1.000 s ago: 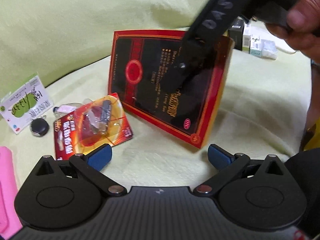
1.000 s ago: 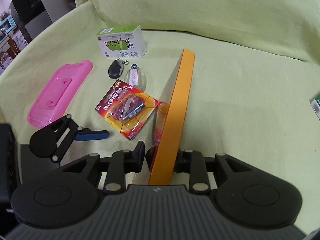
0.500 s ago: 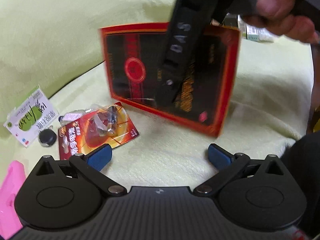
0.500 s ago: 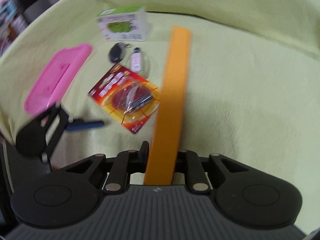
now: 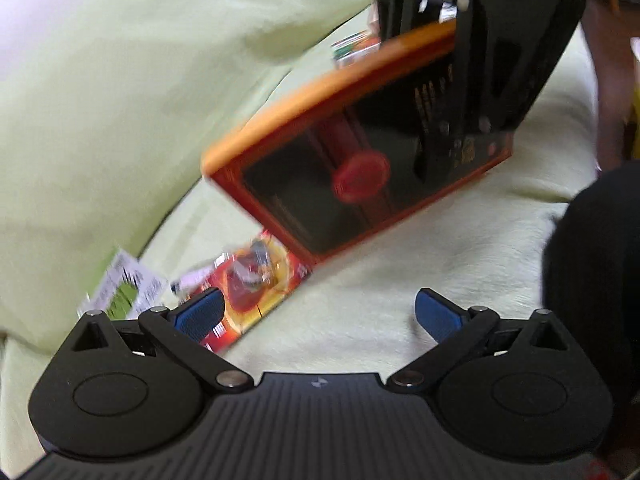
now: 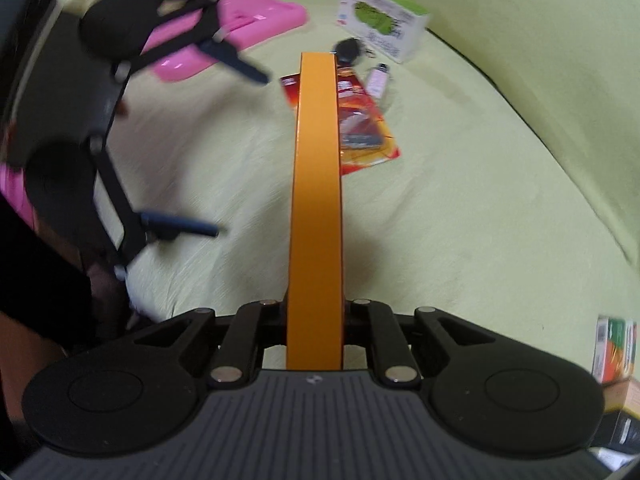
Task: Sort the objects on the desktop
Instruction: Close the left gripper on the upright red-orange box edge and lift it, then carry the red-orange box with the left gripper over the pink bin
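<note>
The flat box (image 5: 360, 176), orange along its edge and black and red on its face, sits pinched in your right gripper (image 6: 314, 320). Its fingers press against the two broad faces, and the narrow orange edge (image 6: 316, 200) runs straight away from that camera. From your left wrist view the box hangs tilted above the pale green blanket (image 5: 400, 280), one corner low near the red battery pack (image 5: 256, 292); motion blur hides whether that corner touches the blanket.

Your left gripper (image 5: 318, 314) holds nothing. Its blue-tipped fingers (image 5: 200, 314) are spread wide apart, and it hovers just short of the box. In the right wrist view it shows at the left of the box, blurred, both blue tips (image 6: 236, 62) well apart.

Behind the box on the blanket lies the battery pack (image 6: 366, 128), partly hidden by the orange edge. Past it rest a black key fob (image 6: 348, 50) and a small clear bottle (image 6: 376, 78), side by side. Farther back stands a white and green carton (image 6: 382, 20), and to its left a pink tray (image 6: 240, 36). Near your right gripper's right side another small carton (image 6: 614, 350) stands at the edge of view.
</note>
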`<act>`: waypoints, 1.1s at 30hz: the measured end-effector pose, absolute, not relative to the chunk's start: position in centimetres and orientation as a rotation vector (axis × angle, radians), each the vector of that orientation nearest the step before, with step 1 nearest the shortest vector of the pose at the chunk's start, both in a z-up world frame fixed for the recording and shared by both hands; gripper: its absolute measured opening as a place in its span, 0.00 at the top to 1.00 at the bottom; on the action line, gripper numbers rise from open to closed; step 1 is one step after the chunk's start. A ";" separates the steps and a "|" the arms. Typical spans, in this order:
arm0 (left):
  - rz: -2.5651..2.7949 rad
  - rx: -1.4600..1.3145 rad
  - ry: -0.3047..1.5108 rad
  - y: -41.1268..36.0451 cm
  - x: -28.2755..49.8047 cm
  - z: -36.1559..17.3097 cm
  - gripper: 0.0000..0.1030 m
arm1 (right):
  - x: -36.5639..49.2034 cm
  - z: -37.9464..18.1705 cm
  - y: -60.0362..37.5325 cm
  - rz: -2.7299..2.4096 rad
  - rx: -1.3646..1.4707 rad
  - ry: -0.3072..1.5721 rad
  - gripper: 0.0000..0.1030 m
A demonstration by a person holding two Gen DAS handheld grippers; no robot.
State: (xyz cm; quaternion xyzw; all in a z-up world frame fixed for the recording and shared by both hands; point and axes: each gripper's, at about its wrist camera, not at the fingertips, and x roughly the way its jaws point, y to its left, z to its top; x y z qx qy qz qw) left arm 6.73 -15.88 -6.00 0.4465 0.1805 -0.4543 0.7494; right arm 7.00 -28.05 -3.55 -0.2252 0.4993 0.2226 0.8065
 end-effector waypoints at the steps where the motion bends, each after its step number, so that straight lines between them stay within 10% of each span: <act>1: -1.012 1.006 0.381 -15.9 6.5 -5.6 0.03 | 6.6 -3.7 -27.8 0.490 -0.516 1.061 0.88; 13: -1.181 1.310 0.342 -17.3 4.5 -2.1 0.32 | 3.4 -4.4 -24.9 0.657 -0.816 0.963 0.88; 19: -1.231 1.363 0.388 -18.9 3.9 -2.8 0.64 | 2.6 -4.4 -24.6 0.661 -0.860 0.924 0.88; 33: -1.214 1.429 0.448 -19.9 3.0 -4.7 0.82 | 0.9 -4.0 -27.0 0.566 -0.889 0.868 0.85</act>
